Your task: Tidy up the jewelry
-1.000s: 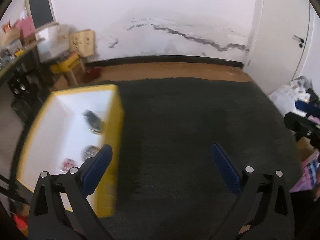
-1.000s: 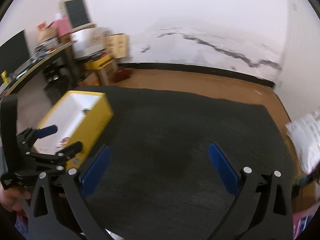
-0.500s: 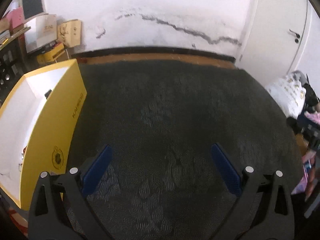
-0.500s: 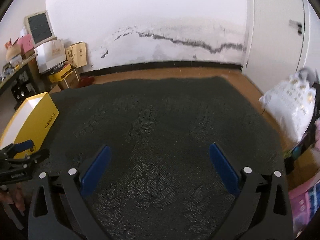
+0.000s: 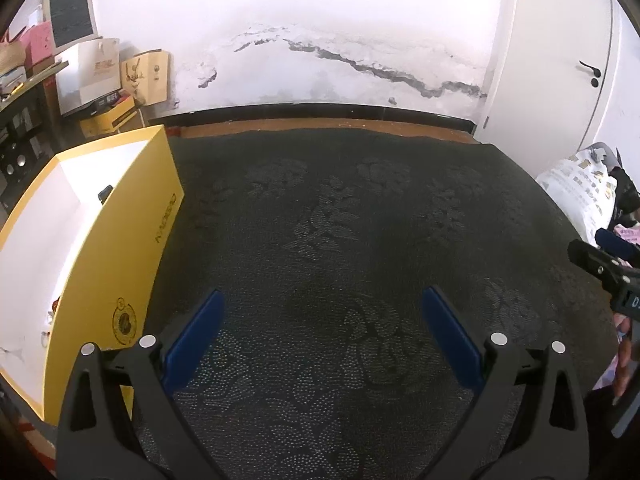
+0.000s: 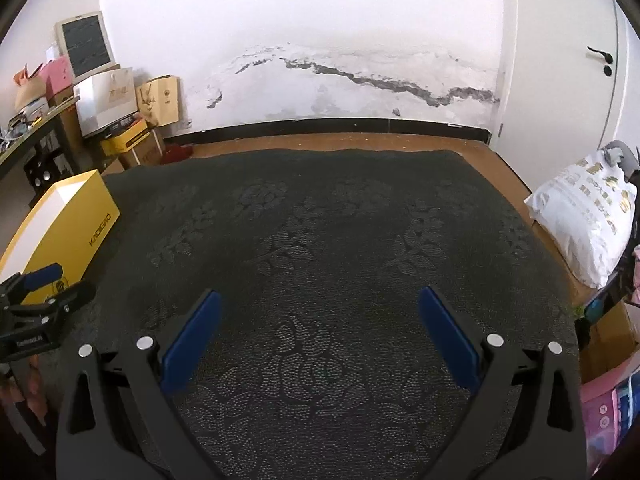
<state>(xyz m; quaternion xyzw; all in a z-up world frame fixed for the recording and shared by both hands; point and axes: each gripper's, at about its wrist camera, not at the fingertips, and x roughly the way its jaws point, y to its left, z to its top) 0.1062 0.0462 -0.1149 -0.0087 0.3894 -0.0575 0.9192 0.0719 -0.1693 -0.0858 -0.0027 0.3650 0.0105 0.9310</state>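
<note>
Jewelry pieces [image 5: 52, 320] lie in your yellow box [image 5: 132, 248] at the carpet's [image 5: 340, 240] left edge; both the left claw [image 5: 320, 336] and right claw [image 6: 318, 334] gape empty, sorting seemingly unfinished.

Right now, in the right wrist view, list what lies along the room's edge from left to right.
Yellow box → stacked cartons by the wall → cracked white wall → white door → white printed sack.

Brand lettering on yellow box [image 6: 80, 232] side, roughly "KADEBAO", round emblem below, other print illegible
</note>
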